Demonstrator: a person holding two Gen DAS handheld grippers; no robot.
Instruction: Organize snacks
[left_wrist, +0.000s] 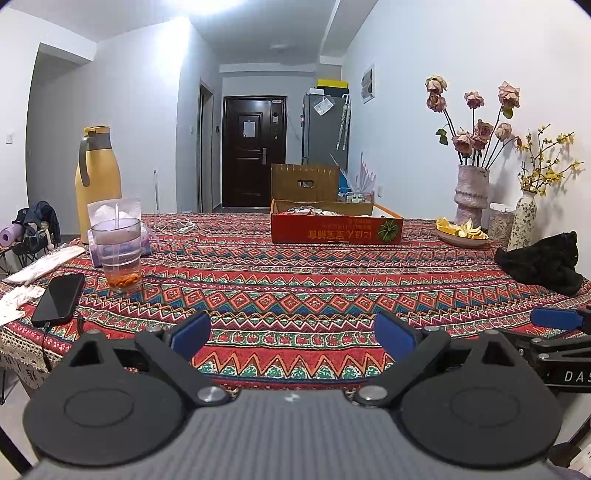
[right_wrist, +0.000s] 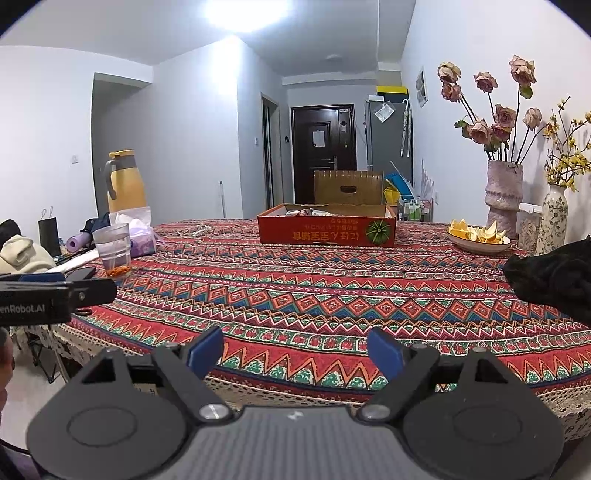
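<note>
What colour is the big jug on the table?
The jug is yellow, with a grey handle and collar. It shows best in the left wrist view.

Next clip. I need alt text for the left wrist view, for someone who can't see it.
The left hand-held gripper hangs open and empty over the near edge of a table with a red patterned cloth. Across the table sits a shallow red cardboard box holding snack packets. A glass, a phone and a yellow jug stand to the left, flower vases to the right.
</note>
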